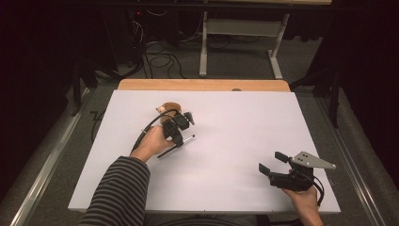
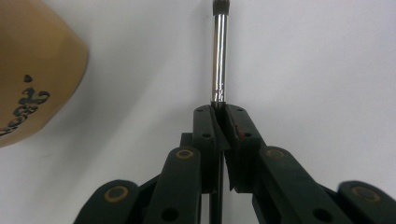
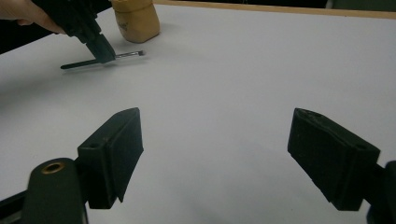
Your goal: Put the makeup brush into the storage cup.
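On the white surface (image 1: 235, 141), around ten o'clock from its middle, the left gripper (image 1: 180, 136) is clamped on a thin brush (image 1: 176, 146), its jaws pressed together around the dark handle just behind the shiny metal collar. The brush lies low over the surface, bristle tip toward two o'clock in the high view, handle trailing toward eight o'clock. Just beyond the gripper, at eleven o'clock from it, stands a tan pot (image 1: 168, 108) with dark lettering on its side, near the brush but apart from it. Well away, at four o'clock near the front edge, the right gripper (image 1: 275, 162) hangs over bare surface with its jaws wide apart and nothing between them.
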The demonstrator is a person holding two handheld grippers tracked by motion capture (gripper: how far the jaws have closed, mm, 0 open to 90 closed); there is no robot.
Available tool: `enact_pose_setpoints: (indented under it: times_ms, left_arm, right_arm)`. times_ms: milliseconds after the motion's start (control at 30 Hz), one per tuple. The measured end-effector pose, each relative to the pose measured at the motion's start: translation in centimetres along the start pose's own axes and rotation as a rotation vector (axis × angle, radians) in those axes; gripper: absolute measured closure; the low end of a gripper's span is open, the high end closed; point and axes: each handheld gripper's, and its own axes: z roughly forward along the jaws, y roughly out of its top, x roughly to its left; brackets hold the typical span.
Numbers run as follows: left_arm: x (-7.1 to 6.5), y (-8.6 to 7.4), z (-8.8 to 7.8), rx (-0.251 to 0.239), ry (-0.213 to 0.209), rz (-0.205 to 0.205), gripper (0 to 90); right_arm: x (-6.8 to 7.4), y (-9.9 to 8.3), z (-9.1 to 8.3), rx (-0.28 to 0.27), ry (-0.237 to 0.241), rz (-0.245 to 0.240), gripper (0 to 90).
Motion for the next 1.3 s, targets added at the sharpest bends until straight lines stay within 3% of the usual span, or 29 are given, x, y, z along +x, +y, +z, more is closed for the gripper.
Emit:
enact_pose_setpoints:
  times_ms: [667,1300]
  left_arm:
    - [-0.2,-0.8,-2.2,-0.099,-0.028,0.021,83.4]
    - [-0.8,-1.6,-4.4,-0.223,-0.042,0.045,83.4]
  right_arm:
    - [0.0,0.0,0.0,0.004,0.003,0.0,19.7]
    - [0.1,0.0,0.1,0.006,0.004,-0.003,19.8]
